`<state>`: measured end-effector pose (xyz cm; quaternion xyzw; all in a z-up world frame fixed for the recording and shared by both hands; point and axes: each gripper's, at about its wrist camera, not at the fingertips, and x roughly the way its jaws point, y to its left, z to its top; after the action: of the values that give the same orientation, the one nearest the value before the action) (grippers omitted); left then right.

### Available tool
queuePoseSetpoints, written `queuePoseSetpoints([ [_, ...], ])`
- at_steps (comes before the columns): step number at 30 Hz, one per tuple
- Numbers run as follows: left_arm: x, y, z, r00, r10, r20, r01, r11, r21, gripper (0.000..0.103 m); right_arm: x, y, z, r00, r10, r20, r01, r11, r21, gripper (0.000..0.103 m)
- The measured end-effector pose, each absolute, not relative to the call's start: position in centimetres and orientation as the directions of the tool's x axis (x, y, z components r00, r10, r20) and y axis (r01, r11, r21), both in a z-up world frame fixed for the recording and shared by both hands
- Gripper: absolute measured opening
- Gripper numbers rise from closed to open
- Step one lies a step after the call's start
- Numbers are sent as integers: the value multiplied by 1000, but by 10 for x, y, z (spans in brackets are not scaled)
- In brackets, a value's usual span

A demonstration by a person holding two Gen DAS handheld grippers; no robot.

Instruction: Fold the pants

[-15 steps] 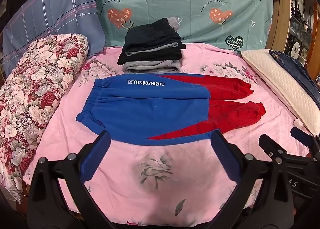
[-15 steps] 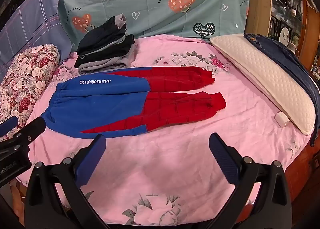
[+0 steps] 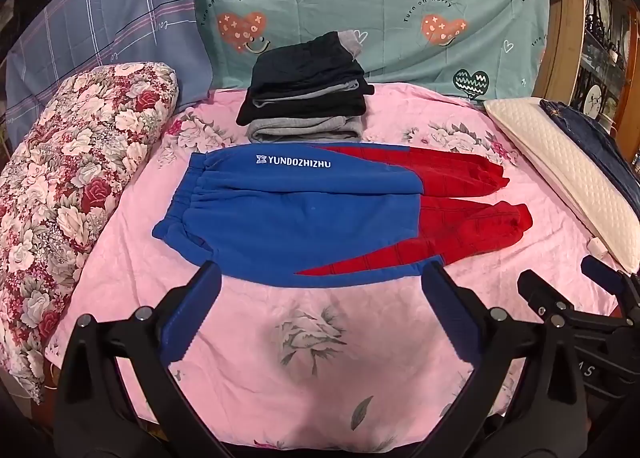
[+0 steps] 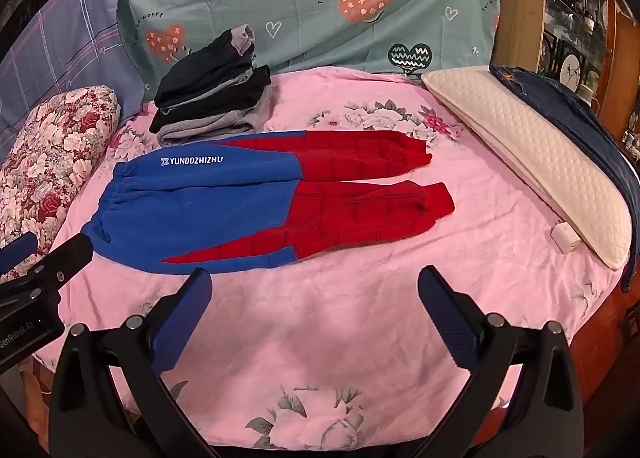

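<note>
Blue and red pants (image 3: 304, 214) lie flat on the pink floral bedsheet (image 3: 320, 358), waistband to the left, red legs to the right; they also show in the right wrist view (image 4: 224, 214). My left gripper (image 3: 320, 278) is open and empty, hovering just in front of the pants' near edge. My right gripper (image 4: 316, 282) is open and empty, in front of the near leg. The right gripper shows at the left wrist view's right edge (image 3: 568, 286); the left gripper shows at the right wrist view's left edge (image 4: 44, 254).
A stack of folded dark and grey clothes (image 3: 306, 94) sits behind the pants. A floral pillow (image 3: 68, 186) lies at left, a cream quilted pillow (image 4: 536, 162) and dark jeans (image 4: 568, 106) at right. A small white block (image 4: 565, 239) lies by the cream pillow. Wooden shelves stand at far right.
</note>
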<state>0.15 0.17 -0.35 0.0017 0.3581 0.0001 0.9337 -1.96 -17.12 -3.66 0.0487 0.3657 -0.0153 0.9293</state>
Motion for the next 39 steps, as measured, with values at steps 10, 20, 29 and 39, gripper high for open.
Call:
queuePoseSetpoints([
  [10, 2, 6, -3, 743, 4, -669, -7, 1000, -1, 101, -22, -161, -47, 728, 13, -686, 61, 995, 83, 102],
  [20, 1, 6, -3, 743, 6, -669, -9, 1000, -1, 101, -29, -157, -49, 726, 18, -687, 59, 994, 87, 102],
  [29, 1, 7, -3, 742, 5, -670, -9, 1000, -2, 101, -22, -157, -49, 725, 20, -688, 59, 994, 91, 102],
  [39, 1, 7, -4, 743, 5, -670, -9, 1000, -2, 101, -24, -160, -47, 726, 21, -688, 59, 994, 93, 102],
])
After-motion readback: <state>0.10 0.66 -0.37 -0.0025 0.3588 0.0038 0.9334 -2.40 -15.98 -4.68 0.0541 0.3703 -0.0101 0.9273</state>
